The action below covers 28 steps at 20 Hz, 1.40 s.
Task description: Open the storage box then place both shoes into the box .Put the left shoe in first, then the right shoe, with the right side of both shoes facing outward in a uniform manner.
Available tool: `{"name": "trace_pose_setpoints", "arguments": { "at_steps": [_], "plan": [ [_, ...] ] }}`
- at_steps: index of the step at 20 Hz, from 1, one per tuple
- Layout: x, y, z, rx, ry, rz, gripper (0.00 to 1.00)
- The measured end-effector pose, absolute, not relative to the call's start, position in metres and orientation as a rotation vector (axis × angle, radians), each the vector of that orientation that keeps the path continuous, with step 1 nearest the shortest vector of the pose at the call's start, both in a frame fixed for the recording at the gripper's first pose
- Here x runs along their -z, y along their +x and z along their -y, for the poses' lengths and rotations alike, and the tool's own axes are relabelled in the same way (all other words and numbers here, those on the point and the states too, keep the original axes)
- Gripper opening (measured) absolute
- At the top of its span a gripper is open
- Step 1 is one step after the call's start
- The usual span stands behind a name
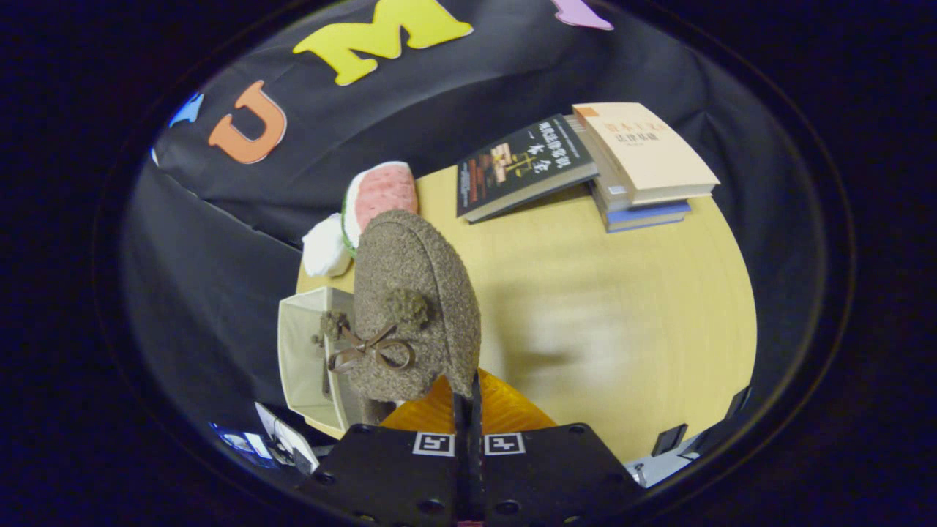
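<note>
Gripping the brown shoe [413,307] by its edge, the claw [466,410] holds it raised beside the storage box [304,351].

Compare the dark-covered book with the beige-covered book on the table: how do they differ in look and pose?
The dark-covered book has a black cover; the beige-covered book is pale tan. The dark one leans tilted, one edge propped against the stack; the beige one lies flat on top of a blue book. Both are closed, beyond the shoe that the tool holds with its fingers closed on the edge.

Fuzzy brown shoe [413,307], bow and pompoms, raised beside open beige box [304,359].
</note>
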<state>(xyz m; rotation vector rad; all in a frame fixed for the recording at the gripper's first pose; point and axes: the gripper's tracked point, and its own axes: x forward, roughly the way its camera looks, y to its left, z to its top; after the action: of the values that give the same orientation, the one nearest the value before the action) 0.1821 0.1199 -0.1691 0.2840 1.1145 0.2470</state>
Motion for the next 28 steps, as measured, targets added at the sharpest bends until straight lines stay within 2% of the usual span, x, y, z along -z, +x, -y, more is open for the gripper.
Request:
{"name": "trace_pose_setpoints", "arguments": {
  "at_steps": [7,13,23,28],
  "plan": [
    [0.155,0.159,-0.263,-0.327,0.224,-1.133,0.00],
    [0.192,0.142,-0.358,-0.318,0.186,-1.206,0.00],
    [0.284,0.167,-0.359,-0.034,0.016,-1.242,0.01],
    [0.308,0.169,-0.367,0.029,0.016,-1.255,0.01]
  ]
}}
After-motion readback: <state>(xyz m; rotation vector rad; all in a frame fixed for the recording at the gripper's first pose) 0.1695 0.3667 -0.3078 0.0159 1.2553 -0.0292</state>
